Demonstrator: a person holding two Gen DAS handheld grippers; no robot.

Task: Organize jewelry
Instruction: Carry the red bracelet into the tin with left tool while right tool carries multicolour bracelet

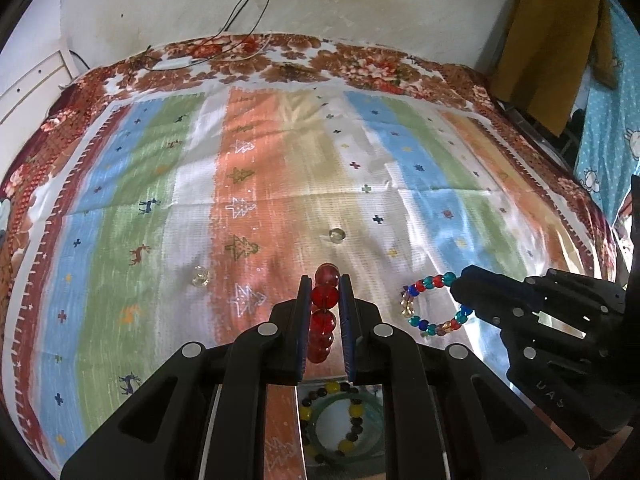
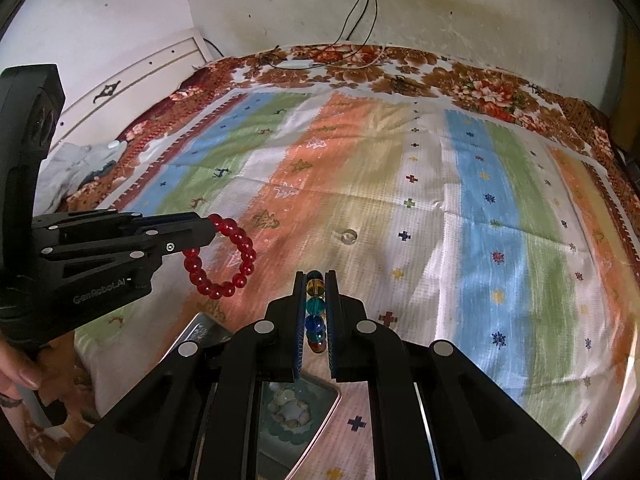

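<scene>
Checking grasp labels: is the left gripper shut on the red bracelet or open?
Shut on it: the left gripper clamps the red bracelet, whose loop hangs free.

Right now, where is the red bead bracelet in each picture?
Left wrist view: red bracelet low in the middle, between the left gripper fingers.
Right wrist view: red bracelet at middle left, hanging from the left gripper.
Shared landmark: clear marble on the striped cloth.

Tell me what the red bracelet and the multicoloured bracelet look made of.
Red round-bead bracelet: glass or clear plastic, glossy; light passes through and highlights glint. Multicoloured round-bead bracelet: the same translucent, shiny look in teal, red, blue and amber. The frames cannot settle glass versus plastic.
</scene>
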